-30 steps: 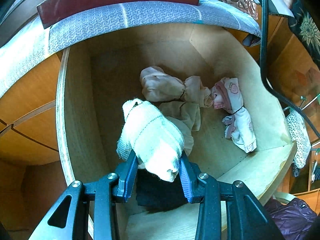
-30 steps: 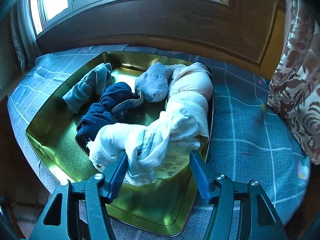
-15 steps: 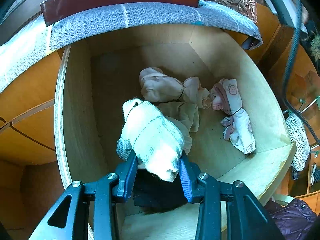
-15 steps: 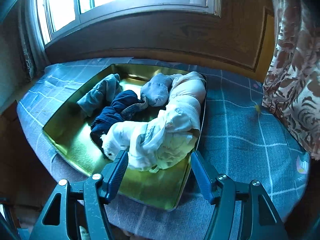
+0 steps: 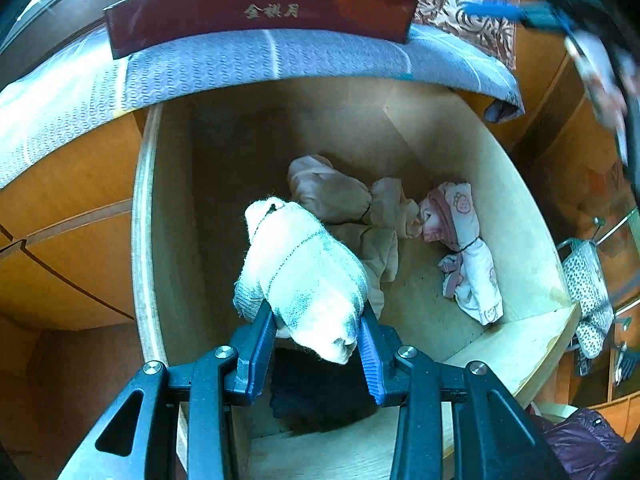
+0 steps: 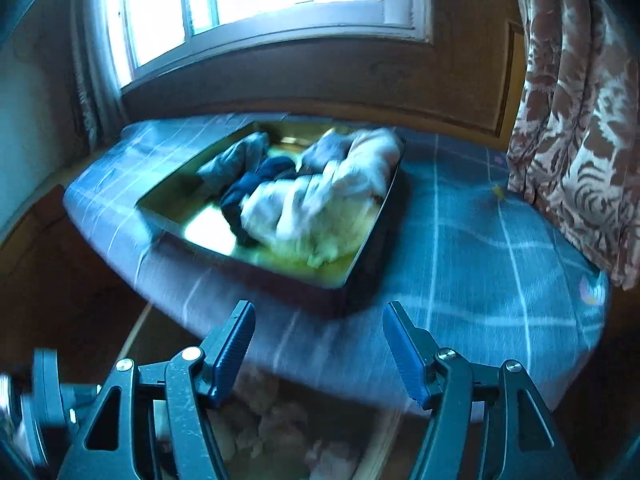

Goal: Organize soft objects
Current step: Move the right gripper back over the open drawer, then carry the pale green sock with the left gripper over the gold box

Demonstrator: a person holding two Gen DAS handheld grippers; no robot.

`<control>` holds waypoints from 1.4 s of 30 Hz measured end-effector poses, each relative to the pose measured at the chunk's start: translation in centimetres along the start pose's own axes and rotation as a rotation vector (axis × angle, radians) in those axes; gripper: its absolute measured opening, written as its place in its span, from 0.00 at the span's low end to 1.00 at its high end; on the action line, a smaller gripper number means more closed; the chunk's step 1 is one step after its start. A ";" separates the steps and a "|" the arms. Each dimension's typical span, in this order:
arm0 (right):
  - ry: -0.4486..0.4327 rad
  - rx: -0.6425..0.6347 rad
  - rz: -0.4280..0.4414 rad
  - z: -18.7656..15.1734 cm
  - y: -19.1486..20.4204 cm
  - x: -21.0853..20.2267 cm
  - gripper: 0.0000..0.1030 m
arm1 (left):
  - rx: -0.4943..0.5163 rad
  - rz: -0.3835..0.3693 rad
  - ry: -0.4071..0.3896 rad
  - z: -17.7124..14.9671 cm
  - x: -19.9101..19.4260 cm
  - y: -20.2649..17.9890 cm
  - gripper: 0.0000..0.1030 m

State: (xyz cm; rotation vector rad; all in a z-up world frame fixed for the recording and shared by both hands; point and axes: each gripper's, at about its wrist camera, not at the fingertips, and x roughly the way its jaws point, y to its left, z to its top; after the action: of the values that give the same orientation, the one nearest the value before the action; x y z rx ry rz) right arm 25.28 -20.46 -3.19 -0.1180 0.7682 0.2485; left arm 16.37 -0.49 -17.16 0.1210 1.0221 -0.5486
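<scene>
The left gripper [image 5: 318, 328] is clamped on a rolled white sock [image 5: 302, 276] over the open wooden drawer [image 5: 520, 344] — in it lie a beige bundle [image 5: 332, 192] and a pink-and-white bundle [image 5: 464, 240], close together. The right gripper [image 6: 319, 346] has its jaws apart with nothing between them (its view is blurred), short of the gold tray [image 6: 208, 236] — a heap of socks [image 6: 316, 196] lies in it.

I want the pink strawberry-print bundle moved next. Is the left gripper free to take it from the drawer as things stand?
Probably not yet. The left gripper is shut on a white sock roll, so its jaws are full. The pink bundle itself lies uncovered in the wooden drawer, nothing on top of it.
</scene>
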 end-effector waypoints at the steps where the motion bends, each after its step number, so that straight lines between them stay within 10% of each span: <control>1: 0.008 -0.007 0.008 -0.7 0.2 -0.2 0.65 | -0.003 0.000 -0.005 0.0 -0.2 0.1 0.38; 16: 0.427 -0.033 0.131 -12.8 6.0 7.4 0.65 | -0.017 -0.007 -0.053 0.2 -1.4 1.3 0.38; 42: 0.592 0.026 0.071 -17.8 5.8 10.3 0.65 | -0.042 0.008 -0.167 0.9 -5.6 2.4 0.38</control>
State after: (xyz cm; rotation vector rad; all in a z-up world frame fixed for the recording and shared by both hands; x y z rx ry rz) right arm 18.91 -16.52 -23.15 -0.1422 1.3655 0.2744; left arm 15.99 3.34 -12.35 0.0412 0.8697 -0.5202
